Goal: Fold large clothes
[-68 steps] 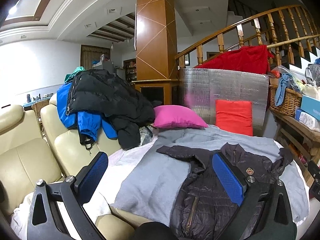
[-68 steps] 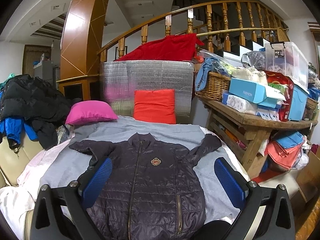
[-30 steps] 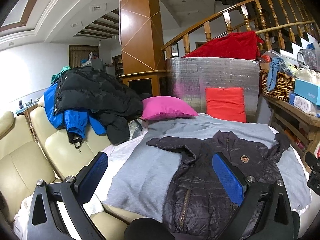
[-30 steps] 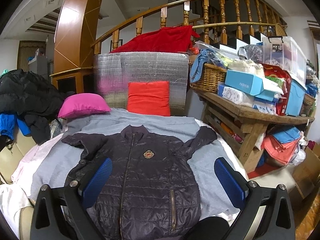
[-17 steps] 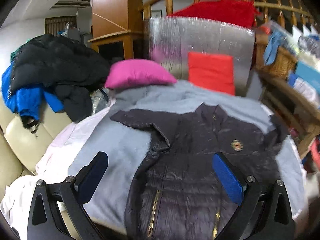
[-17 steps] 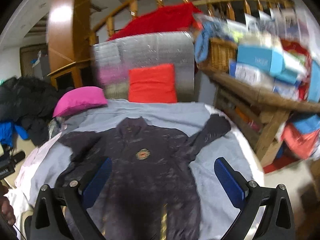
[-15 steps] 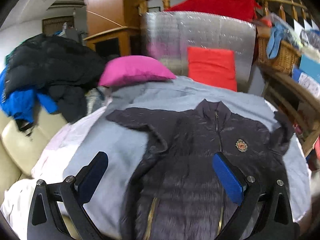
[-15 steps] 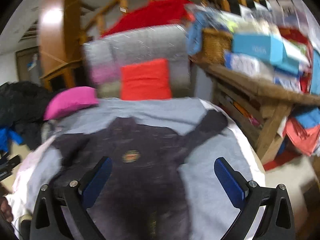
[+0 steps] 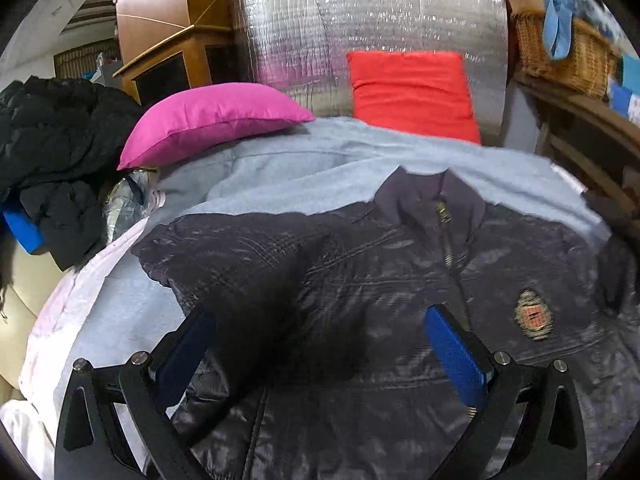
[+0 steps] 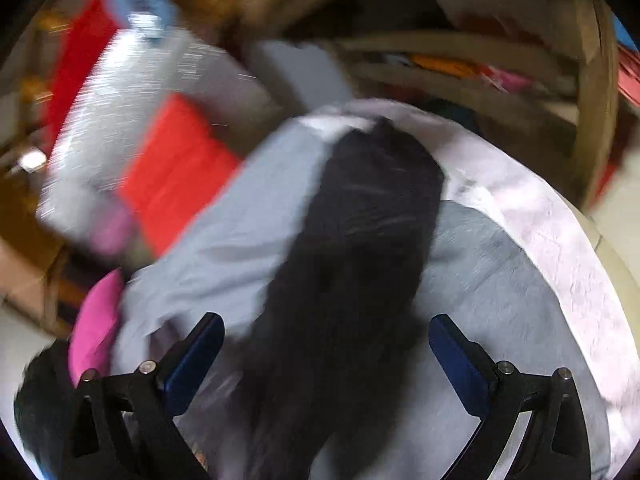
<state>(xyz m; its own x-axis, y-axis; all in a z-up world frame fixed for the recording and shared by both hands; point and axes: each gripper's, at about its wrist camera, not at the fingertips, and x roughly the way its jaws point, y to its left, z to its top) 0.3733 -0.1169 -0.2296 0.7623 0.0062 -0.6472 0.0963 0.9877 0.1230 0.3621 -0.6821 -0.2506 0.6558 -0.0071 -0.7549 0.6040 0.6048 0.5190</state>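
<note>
A dark quilted jacket [image 9: 380, 280] with a chest badge lies zipped and face up on a grey blanket [image 9: 280, 176]. My left gripper [image 9: 320, 336] is open and empty just above the jacket's left shoulder and chest. The jacket's left sleeve [image 9: 224, 248] lies out to the left. In the blurred right wrist view, my right gripper [image 10: 326, 344] is open and empty over the jacket's right sleeve [image 10: 372, 208], which stretches toward the blanket's far edge.
A pink cushion [image 9: 208, 120] and a red cushion [image 9: 412, 92] lean at the back against a silver foil panel [image 9: 360, 20]. Dark and blue coats [image 9: 48, 140] are piled on the cream sofa at left. A wooden table [image 10: 520, 64] stands at right.
Both grippers have dropped forward and down close to the jacket. The right one has swung right and tilted over the right sleeve. Both stay open.
</note>
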